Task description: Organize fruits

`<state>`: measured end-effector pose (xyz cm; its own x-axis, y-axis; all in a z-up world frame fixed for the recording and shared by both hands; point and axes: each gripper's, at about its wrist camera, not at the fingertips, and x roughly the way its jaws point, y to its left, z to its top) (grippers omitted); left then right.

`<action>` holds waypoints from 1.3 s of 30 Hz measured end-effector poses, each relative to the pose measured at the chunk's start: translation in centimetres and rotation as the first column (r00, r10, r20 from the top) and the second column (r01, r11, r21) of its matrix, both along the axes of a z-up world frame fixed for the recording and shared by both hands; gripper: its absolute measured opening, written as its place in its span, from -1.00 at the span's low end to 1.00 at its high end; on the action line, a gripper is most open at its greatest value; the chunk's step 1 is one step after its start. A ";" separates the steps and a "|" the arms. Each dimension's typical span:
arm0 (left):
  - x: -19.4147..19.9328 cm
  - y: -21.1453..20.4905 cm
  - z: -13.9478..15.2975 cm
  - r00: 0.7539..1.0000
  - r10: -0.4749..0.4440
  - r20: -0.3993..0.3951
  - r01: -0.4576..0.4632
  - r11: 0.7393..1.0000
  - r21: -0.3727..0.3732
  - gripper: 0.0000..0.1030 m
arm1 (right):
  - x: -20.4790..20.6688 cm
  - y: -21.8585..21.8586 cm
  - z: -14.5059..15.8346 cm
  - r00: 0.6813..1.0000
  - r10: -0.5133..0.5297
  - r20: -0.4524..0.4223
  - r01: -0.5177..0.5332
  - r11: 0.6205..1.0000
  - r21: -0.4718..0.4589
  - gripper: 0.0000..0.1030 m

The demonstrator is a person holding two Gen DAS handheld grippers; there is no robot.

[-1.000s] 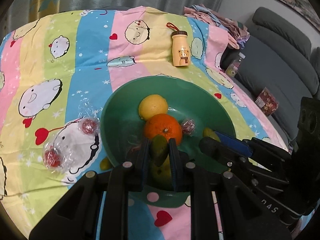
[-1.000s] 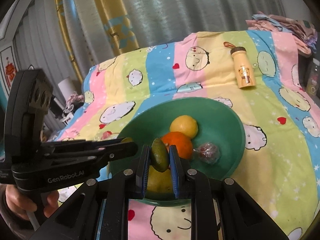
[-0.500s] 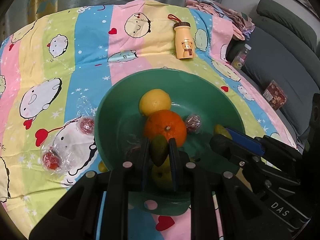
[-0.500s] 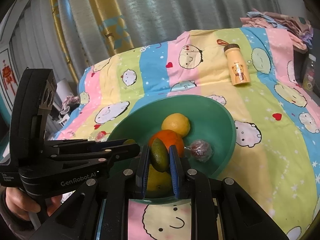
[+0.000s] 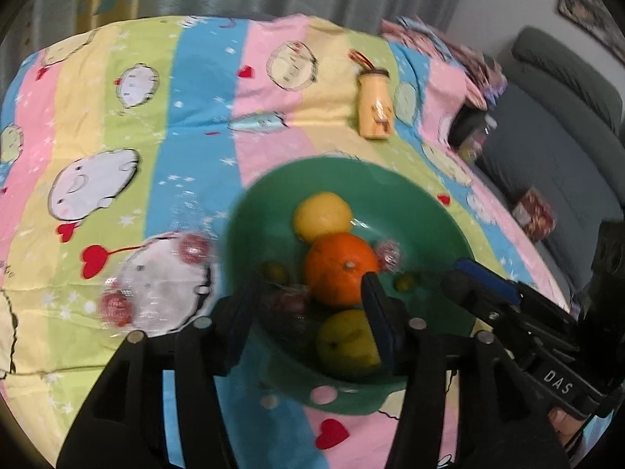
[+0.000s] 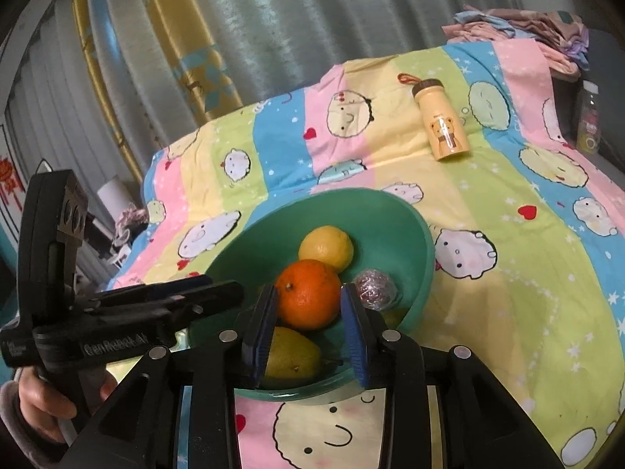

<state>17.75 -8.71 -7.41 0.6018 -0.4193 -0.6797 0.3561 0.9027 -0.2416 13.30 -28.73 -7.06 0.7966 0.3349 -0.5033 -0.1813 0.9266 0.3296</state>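
- A green bowl (image 6: 422, 242) sits on a bed covered by a striped cartoon blanket (image 6: 527, 273).
- Inside the bowl lie an orange (image 6: 308, 293), a lemon (image 6: 326, 248) just behind it, a yellow-green pear (image 6: 291, 353) at the near side, and a wrapped candy (image 6: 373, 289) touching the orange's right side.
- In the blurred left wrist view, small green fruits (image 5: 275, 271) lie in the bowl, one on each side of the orange.
- The left gripper (image 5: 308, 312) hangs over the near rim of the bowl, its fingers (image 5: 381, 324) spread wide apart and holding nothing.
- The right gripper (image 6: 308, 324) hangs over the near rim too, its fingers (image 6: 353, 332) parted and empty, with the orange and pear seen between them.
- Two wrapped candies (image 5: 191, 248) lie on the blanket left of the bowl, outside it.
- A yellow bottle (image 6: 443, 125) with a brown cap lies on the blanket well behind the bowl.
- Folded clothes (image 6: 519, 29) are piled at the far right of the bed.
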 end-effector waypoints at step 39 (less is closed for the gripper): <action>-10.2 18.0 -3.8 0.979 0.187 -0.083 -0.198 0.967 -0.161 0.42 | 0.3 13.5 -5.8 0.977 -0.034 -0.212 -0.011 0.978 -0.209 -0.35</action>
<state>7.53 9.28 -11.21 0.6382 -0.4109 -0.6511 0.1573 0.8974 -0.4122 13.60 -15.18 -12.85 0.6664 0.1963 -0.7193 -0.1164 0.9803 0.1597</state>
